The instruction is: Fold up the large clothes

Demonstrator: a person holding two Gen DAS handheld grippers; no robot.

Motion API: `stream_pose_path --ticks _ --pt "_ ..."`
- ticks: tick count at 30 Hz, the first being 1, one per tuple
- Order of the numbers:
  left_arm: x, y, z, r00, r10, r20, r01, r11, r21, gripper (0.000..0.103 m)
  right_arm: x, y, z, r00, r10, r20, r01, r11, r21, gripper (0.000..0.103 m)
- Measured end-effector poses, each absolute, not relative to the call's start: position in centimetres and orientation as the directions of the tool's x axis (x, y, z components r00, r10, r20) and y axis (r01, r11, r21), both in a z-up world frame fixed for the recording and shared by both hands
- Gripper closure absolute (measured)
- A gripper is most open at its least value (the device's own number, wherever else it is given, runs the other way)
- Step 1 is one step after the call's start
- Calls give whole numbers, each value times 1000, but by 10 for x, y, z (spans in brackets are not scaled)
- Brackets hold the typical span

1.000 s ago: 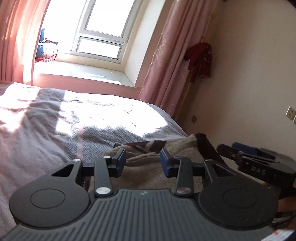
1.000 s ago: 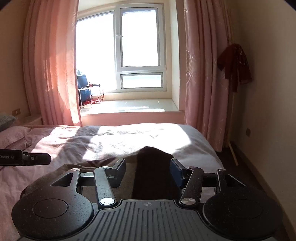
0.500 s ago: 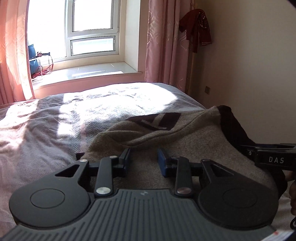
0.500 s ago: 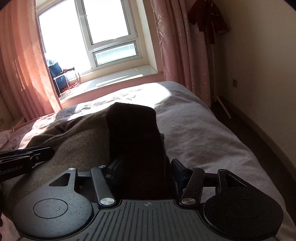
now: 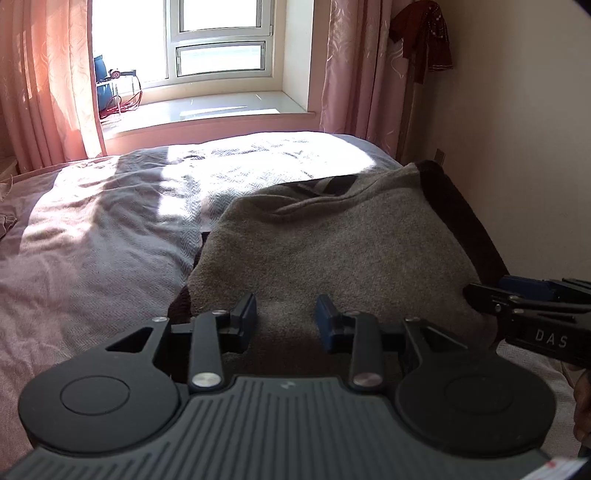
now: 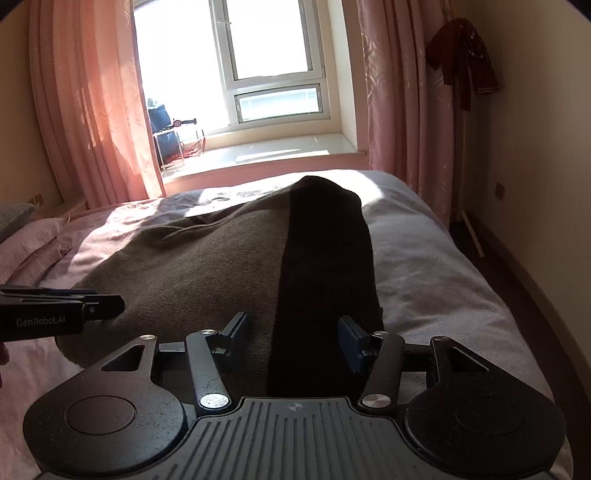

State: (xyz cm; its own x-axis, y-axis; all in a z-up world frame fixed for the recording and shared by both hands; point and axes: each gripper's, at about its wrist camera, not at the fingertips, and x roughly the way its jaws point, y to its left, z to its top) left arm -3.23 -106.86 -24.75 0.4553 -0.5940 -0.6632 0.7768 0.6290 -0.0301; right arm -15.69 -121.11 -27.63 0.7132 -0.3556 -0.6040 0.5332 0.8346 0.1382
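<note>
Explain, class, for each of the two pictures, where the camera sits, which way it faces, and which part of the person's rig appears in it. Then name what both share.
Left wrist: on the left gripper, facing over the grey-brown garment toward the window; its open fingers and the right gripper's tip show.
Right wrist: on the right gripper, facing the same way, jaws open around the dark band; the left gripper's tip shows.
Shared: garment, bed, window, curtains.

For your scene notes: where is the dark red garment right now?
In both views the dark red garment hangs high at the upper right, against the wall beside the right-hand curtain, beyond the far corner of the bed.
</note>
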Motion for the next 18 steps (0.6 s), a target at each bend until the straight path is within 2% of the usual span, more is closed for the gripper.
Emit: stream_pose_path --ticks 4,7,9,14,18 --pt "-43 -1052 -212 438 -588 -680 760 646 -69 66 -177 -1194 -237 682 -383 -624 554 827 99 54" --pt "-69 -1031 -184 451 -579 -679 757 651 -53 55 -210 -1171 -209 700 -366 -613 557 818 148 53" --pt "-87 -1012 -169 452 -567 -689 747 663 -56 44 -233 -1154 -189 720 -323 -614 551 804 223 52" --pt "-133 -965 -142 416 -542 -730 743 665 -70 37 -278 -1115 -151 732 -275 -624 554 773 309 42" --pt "-166 -934 -126 373 -528 -763 767 638 -66 35 -303 -1084 -128 732 -249 -634 537 784 312 41"
